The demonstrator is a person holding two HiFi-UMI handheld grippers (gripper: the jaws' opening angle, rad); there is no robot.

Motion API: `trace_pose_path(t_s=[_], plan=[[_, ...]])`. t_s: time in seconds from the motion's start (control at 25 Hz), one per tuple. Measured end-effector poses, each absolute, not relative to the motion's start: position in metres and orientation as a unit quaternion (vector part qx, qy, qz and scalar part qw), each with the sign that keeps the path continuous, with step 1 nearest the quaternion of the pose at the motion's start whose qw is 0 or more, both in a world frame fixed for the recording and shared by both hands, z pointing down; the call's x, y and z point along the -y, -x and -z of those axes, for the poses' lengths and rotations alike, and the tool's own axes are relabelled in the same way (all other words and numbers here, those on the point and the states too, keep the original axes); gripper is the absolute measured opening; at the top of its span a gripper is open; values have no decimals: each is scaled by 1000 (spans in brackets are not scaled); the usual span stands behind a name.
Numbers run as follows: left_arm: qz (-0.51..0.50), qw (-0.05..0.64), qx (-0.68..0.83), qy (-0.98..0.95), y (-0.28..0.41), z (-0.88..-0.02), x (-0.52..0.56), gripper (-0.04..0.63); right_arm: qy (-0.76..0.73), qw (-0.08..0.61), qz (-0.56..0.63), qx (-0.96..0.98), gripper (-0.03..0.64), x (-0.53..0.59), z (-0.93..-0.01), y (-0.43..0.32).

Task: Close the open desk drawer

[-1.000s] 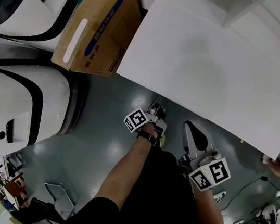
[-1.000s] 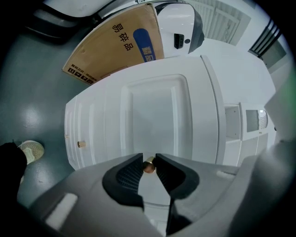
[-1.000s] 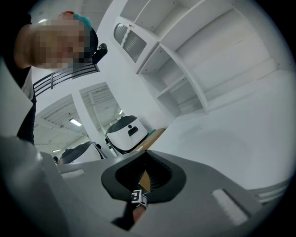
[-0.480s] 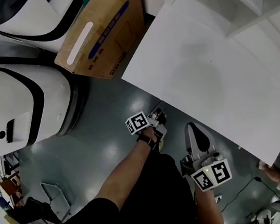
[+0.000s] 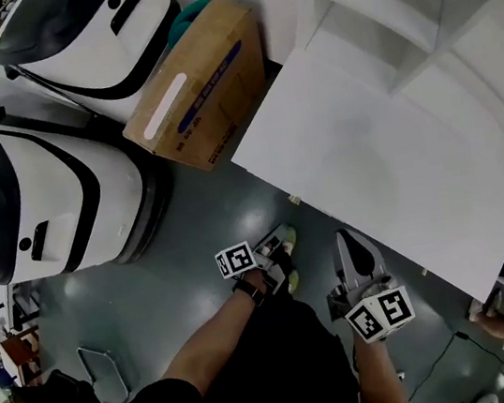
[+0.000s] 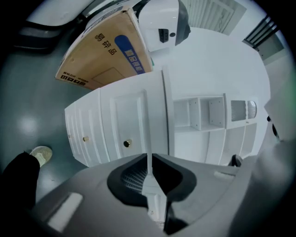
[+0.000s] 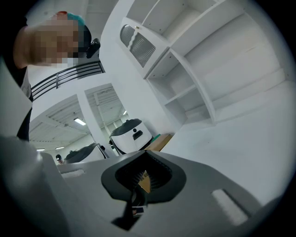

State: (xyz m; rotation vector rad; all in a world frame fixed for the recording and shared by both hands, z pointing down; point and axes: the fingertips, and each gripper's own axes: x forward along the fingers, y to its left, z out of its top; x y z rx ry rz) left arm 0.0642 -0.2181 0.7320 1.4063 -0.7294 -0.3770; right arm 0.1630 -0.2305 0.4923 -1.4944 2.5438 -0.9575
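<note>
- Jaw state: the left gripper [image 6: 150, 159] has its jaws pressed together with nothing between them. The right gripper [image 7: 141, 179] likewise has its jaws together and carries nothing.
- Position of the drawer: the drawer front [image 6: 132, 125] with its brass knob [image 6: 126, 143] sits in the face of the white desk [image 5: 387, 155], just under the desktop. It lies straight ahead of the left jaws and apart from them, with no contact. How far it stands out from the face is hard to judge from this angle.
- Right side: the right gripper view looks across the desktop toward the wall shelves [image 7: 185, 69], and the drawer does not appear in it.
- Risk, off-centre push: narrow closed jaws pressed near one edge of the front would likely skew the drawer and jam it.
- Risk, slipping: jaw tips landing on the rounded knob could glance off onto the lower panel [image 6: 84, 125].
- Risk, excess force: a hard shove may slam the drawer and let it rebound open.
</note>
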Motion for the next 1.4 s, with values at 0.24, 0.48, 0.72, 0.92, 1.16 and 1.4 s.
trace_pose_path(t_s=[0.24, 0.48, 0.72, 0.92, 1.16, 1.4], plan=[[221, 665, 298, -648, -68, -654, 217, 0, 481, 30, 300, -824, 20, 210, -467, -171], [268, 657, 252, -658, -85, -565, 208, 0, 478, 37, 280, -832, 20, 191, -439, -172], [265, 624, 234, -697, -90, -483, 200, 0, 482, 42, 252, -838, 20, 179, -401, -179], [208, 558, 240, -767, -89, -419, 193, 0, 491, 48, 232, -838, 20, 170, -368, -181], [152, 405, 233, -871, -93, -329, 187, 0, 491, 59, 180, -851, 20, 164, -312, -176], [131, 343, 225, -903, -100, -276, 170, 0, 488, 73, 157, -856, 20, 151, -279, -170]])
